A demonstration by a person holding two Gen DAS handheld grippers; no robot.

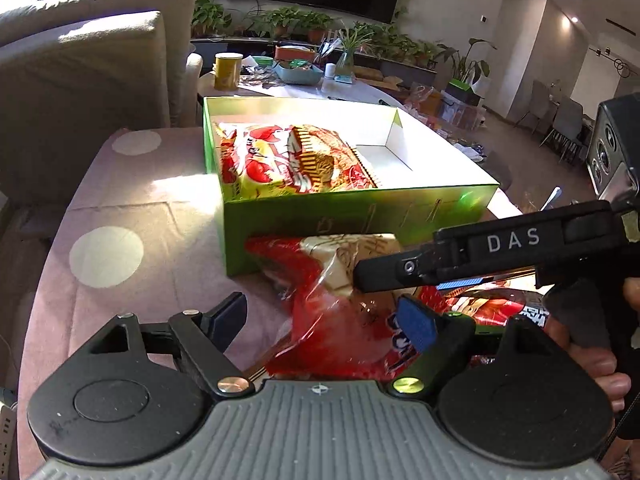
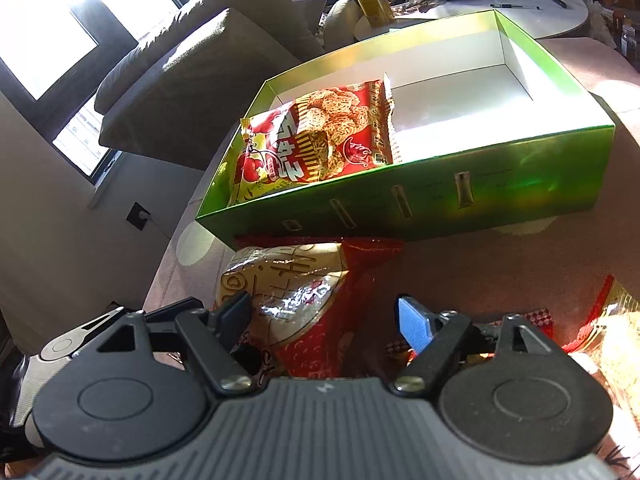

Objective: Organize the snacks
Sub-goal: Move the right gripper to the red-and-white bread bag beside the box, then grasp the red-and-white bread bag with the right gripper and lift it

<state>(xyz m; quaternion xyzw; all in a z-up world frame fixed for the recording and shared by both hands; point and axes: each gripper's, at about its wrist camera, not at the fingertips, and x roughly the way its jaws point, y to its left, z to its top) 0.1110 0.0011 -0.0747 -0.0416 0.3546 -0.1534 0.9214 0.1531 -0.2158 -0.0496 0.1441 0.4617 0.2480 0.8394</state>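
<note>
The snack bag (image 2: 304, 304) in play is the red-and-cream packet lying on the pink tablecloth (image 1: 120, 208), right up against the near wall of the green box (image 2: 440, 200). From the right gripper (image 2: 326, 316) it sits straight ahead and slightly low, between the spread fingers, though neither pad looks like it's pressing on it yet. So right one is wide open, straddling the bag.

The left gripper (image 1: 324, 320) is also spread wide, with the same bag just in front of it and partly between its fingers, nothing pinched. In the left view the right gripper comes in from the right side, fingers crossing over the bag's far end.

One packet (image 2: 320, 136) already lies flat inside the box, at the left end as seen from the right gripper; the whole stretch to its right is bare. More bags (image 2: 612, 320) sit off to the right gripper's right.

My take on doing this step well: close on the crinkly body of the bag, not the thin sealed edge, or it'll slip. Lift it fully over the box wall before moving forward, then lay it flat beside the packet already in there instead of on top.
</note>
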